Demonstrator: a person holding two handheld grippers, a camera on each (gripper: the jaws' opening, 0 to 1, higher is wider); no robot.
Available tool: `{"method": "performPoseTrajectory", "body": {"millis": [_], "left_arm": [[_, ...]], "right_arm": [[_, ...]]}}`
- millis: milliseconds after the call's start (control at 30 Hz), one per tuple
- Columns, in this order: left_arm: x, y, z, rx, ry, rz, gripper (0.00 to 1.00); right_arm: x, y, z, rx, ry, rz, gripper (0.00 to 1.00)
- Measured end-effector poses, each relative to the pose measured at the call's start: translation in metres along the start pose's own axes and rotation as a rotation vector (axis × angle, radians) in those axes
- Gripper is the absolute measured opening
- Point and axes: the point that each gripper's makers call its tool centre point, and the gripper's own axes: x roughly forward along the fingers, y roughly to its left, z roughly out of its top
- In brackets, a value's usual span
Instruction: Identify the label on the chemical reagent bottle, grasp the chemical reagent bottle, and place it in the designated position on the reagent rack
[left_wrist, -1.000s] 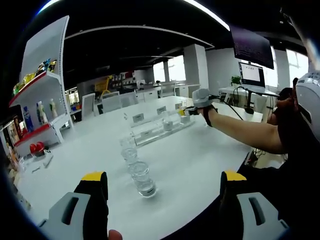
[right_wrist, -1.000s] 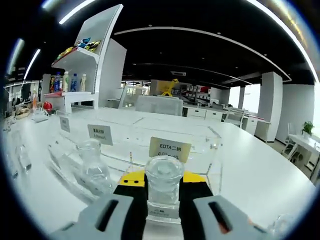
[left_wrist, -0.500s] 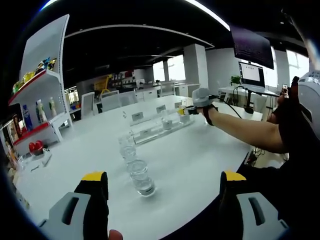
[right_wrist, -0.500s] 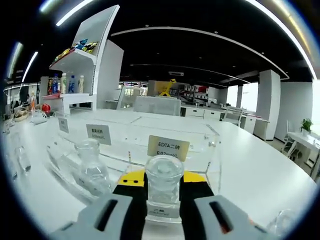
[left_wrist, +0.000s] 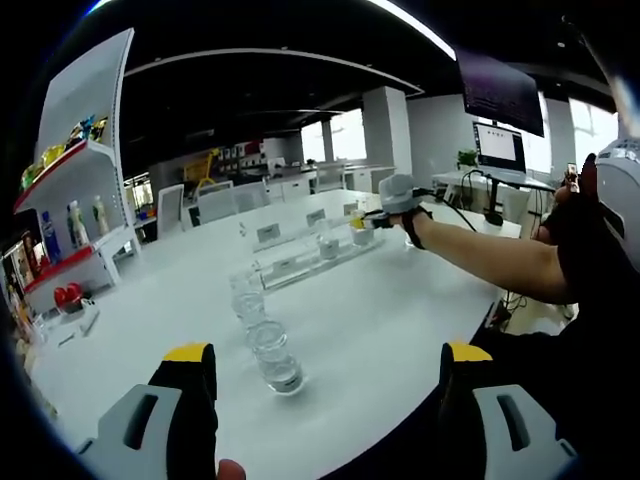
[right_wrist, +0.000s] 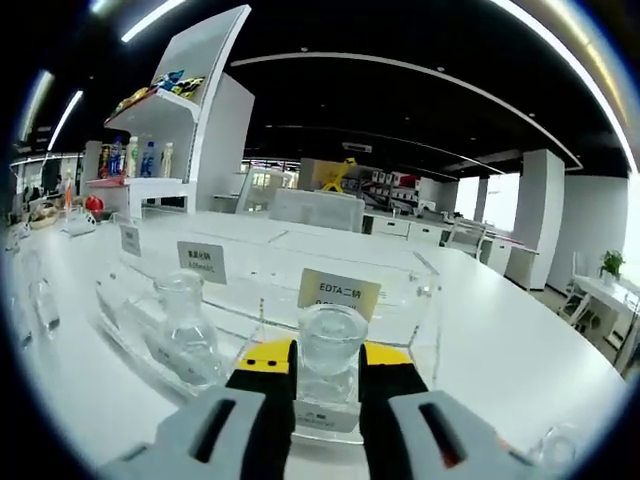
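Right hand-held gripper (right_wrist: 327, 372) clamps reagent bottle (right_wrist: 329, 365) between jaws, at rack (right_wrist: 420, 300); left hand-held gripper (left_wrist: 325, 372) open.

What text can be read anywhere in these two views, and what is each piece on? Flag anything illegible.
"EDTA" followed by two characters I cannot make out: tan label card on the clear reagent rack, behind the bottle in the right gripper.
Second line on that card: too blurred.
White label card behind the flask: too blurred.
Label on the held bottle: unreadable.
Rack labels in the left gripper view: too small.
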Motion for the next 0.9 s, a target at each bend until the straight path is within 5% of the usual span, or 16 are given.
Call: {"method": "performPoseTrajectory", "body": {"millis": [333,433,500,633,800,900], "left_arm": [[-0.006,0.014,0.023,-0.005,-0.056,0.023,0.92],[-0.003,0.022,0.021,-0.020,-0.034,0.038,0.92],[0.001,0.024,0.020,-0.005,-0.024,0.042,0.92],[0.010,0.019,0.020,-0.005,-0.027,0.024,0.92],[0.020,0.002,0.012,0.009,-0.012,-0.020,0.92],[0.018,0.002,0.014,0.004,-0.011,-0.021,0.92]], "right_arm": [[-0.003,-0.013,0.001,-0.029,0.032,-0.006,0.35],[-0.016,-0.012,0.004,-0.039,0.018,0.006,0.39],[-0.022,-0.010,0.012,-0.060,-0.015,0.011,0.47],[-0.053,-0.013,0.033,-0.260,-0.111,-0.058,0.65],[-0.102,-0.002,0.062,-0.193,-0.261,-0.009,0.76],[-0.124,-0.001,0.069,-0.149,-0.279,0.037,0.86]]}}
